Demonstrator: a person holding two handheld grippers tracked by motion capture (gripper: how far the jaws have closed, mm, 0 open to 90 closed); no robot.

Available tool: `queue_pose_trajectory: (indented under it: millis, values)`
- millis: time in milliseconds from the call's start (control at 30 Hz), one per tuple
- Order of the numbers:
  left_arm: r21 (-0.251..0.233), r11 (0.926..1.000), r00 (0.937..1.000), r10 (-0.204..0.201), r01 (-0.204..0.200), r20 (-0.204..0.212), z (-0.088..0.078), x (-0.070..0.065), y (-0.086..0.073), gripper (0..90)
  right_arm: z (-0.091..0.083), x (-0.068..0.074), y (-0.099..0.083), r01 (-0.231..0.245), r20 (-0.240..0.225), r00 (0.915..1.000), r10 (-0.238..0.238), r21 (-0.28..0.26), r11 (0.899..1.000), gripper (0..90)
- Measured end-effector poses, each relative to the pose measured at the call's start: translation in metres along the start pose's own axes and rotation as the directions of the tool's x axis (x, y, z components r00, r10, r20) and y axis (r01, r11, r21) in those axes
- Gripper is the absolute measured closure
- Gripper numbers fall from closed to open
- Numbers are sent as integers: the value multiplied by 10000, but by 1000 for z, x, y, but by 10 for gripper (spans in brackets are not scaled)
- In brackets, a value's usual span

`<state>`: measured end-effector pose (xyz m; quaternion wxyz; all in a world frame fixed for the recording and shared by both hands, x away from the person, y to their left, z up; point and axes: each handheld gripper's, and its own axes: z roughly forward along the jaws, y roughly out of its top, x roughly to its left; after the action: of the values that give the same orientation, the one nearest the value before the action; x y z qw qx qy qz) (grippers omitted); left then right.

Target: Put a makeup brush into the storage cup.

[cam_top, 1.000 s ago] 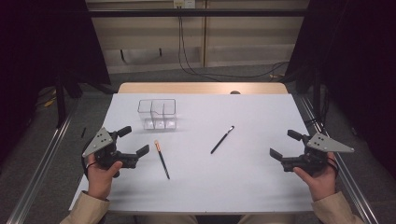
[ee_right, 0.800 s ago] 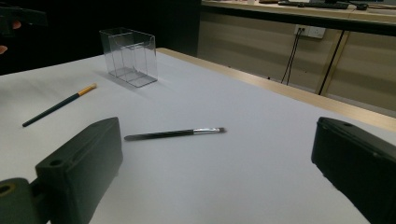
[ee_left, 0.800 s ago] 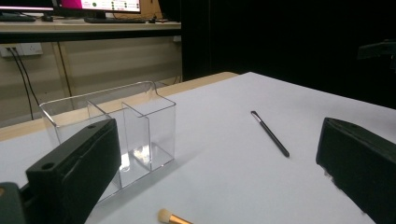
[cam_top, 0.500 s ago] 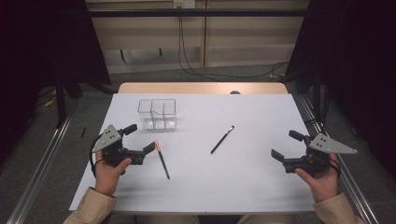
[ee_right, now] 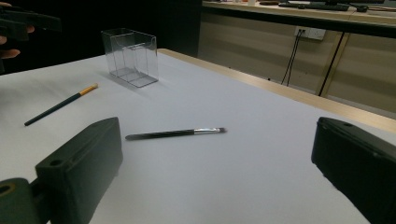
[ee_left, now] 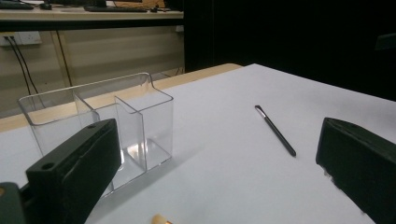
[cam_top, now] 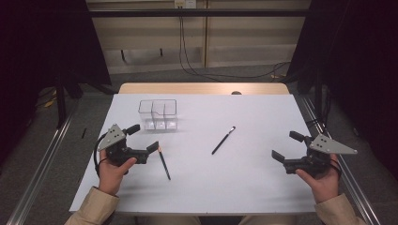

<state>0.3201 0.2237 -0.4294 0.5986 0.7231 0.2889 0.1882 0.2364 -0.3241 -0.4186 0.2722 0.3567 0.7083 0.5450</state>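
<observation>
Two grippers held low over white table (cam_top: 244, 187), jaws apart, clamping nothing. Left gripper (cam_top: 142, 139) near left edge, jaws aimed right, lower jaw tip just beside tan end of pencil-like brush (cam_top: 164, 162). Brush flat, long axis running from tan end toward near edge. Right gripper (cam_top: 286, 146) near right edge, jaws aimed left. Black brush (cam_top: 223, 140) flat mid-table, bristles toward far-right. Clear compartmented box (cam_top: 158, 114) upright toward far-left corner, compartments holding nothing.

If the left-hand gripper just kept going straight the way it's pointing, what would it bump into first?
Probably the clear organizer box, straight ahead of the open left gripper. The pencil's tan end lies low between its jaws; depth is uncertain.
</observation>
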Motion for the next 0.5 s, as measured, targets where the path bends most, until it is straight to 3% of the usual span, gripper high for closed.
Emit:
queue_pose_trajectory:
  millis: [500]
  values:
    - [105, 9999, 9997, 113, -115, 200, 25, -5, 4, 0, 0, 1, 0, 44, -58, 10000, -44, -32, 10000, 15]
